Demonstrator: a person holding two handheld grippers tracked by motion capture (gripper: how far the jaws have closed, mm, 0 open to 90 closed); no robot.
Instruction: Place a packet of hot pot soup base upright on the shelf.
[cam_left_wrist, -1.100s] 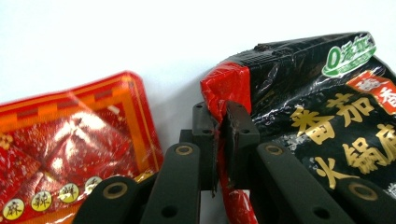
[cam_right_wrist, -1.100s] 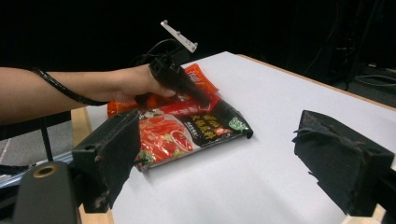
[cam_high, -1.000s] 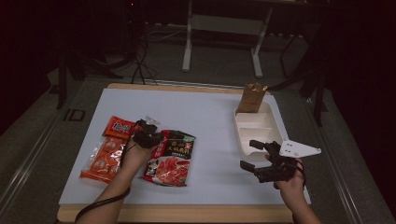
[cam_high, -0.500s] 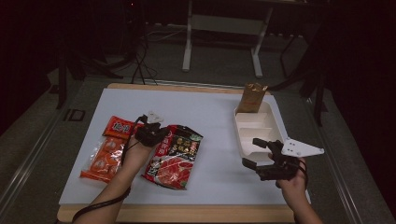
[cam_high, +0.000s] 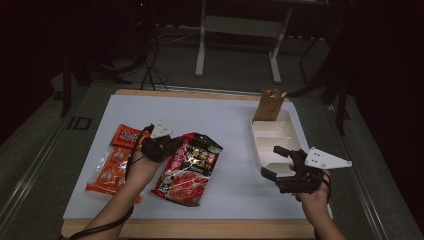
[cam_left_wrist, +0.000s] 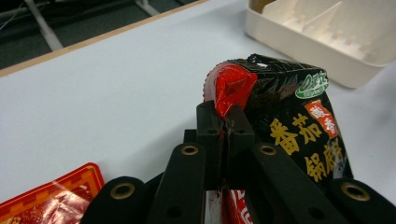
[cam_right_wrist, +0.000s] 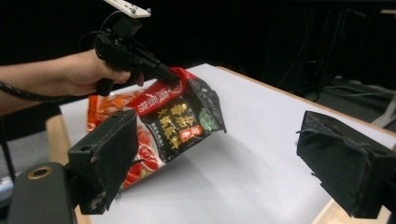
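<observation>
A red and black sauce packet (cam_high: 192, 165) hangs tilted from my left gripper (cam_high: 172, 147), its lower end near or on the white table. In the left gripper view the jaws (cam_left_wrist: 225, 116) are shut on the packet's (cam_left_wrist: 289, 107) red top corner. The right gripper view shows the same grip (cam_right_wrist: 163, 74), with the packet (cam_right_wrist: 182, 116) raised above the table. My right gripper (cam_high: 270, 161) hovers open beside the near end of a white compartment tray (cam_high: 272, 135). Nothing sits between its jaws (cam_right_wrist: 224, 163).
A brown packet (cam_high: 270, 104) stands in the tray's far compartment. Orange snack packets (cam_high: 110, 167) and a red one (cam_high: 125, 135) lie at the table's left, under the left forearm. The tray's rim (cam_left_wrist: 299, 32) lies just beyond the held packet. The table's wooden edge (cam_high: 200, 227) runs along the front.
My left gripper has risen and shifted slightly right with the sauce packet, pulling its top end up off the table. The right gripper has stayed put.
</observation>
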